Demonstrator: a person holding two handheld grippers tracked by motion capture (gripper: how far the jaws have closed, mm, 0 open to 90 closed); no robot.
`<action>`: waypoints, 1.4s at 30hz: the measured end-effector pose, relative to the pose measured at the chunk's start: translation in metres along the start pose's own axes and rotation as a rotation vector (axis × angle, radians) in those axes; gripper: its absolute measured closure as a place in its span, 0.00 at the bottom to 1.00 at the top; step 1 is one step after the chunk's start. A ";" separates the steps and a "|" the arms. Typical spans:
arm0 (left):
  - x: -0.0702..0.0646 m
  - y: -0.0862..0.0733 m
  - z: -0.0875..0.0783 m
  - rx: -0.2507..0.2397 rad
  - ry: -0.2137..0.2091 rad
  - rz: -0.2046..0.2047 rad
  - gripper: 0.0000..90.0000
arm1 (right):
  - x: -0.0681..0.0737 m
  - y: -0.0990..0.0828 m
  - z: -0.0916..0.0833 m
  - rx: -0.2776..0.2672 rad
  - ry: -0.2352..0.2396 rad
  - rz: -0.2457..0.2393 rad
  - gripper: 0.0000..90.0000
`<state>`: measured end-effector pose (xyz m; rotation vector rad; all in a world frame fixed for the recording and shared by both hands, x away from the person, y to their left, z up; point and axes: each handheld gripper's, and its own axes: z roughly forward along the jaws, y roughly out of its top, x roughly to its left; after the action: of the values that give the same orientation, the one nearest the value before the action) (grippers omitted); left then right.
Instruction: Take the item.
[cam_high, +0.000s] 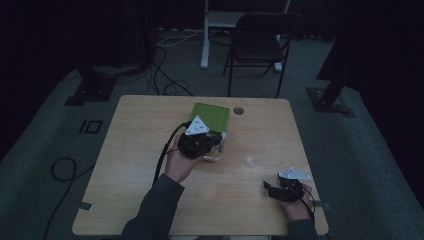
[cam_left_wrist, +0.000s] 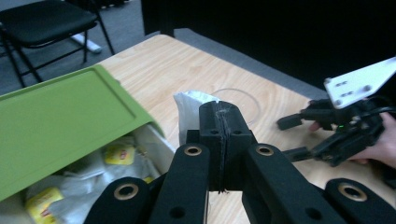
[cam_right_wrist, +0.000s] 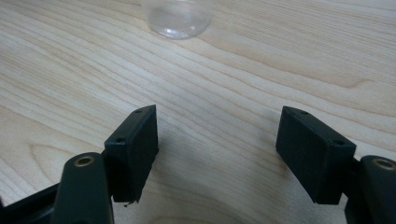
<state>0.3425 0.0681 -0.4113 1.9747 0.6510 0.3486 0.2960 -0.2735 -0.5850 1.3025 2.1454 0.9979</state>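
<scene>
Between the closed jaws of the left gripper (cam_left_wrist: 219, 135) a white tea bag (cam_left_wrist: 192, 112) is pinched, just above the open green-lidded box (cam_left_wrist: 60, 126) on the table (cam_high: 150, 200); it is judged light, soft and easily torn, best held by its paper edge; farther off, the right gripper (cam_high: 272, 190) is held wide open and empty, near a clear glass (cam_right_wrist: 177, 18).
</scene>
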 end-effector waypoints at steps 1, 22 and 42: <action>-0.001 0.000 0.000 0.000 -0.005 0.003 1.00 | 0.000 0.000 0.000 0.000 0.000 0.000 0.33; -0.009 0.012 0.013 -0.005 -0.087 0.012 1.00 | 0.000 0.000 0.000 0.000 0.001 -0.001 0.33; -0.015 0.023 0.031 0.000 -0.120 0.030 1.00 | 0.000 0.000 0.000 0.000 0.001 -0.001 0.33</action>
<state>0.3527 0.0288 -0.4051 1.9903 0.5454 0.2465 0.2962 -0.2735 -0.5850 1.3006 2.1467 0.9982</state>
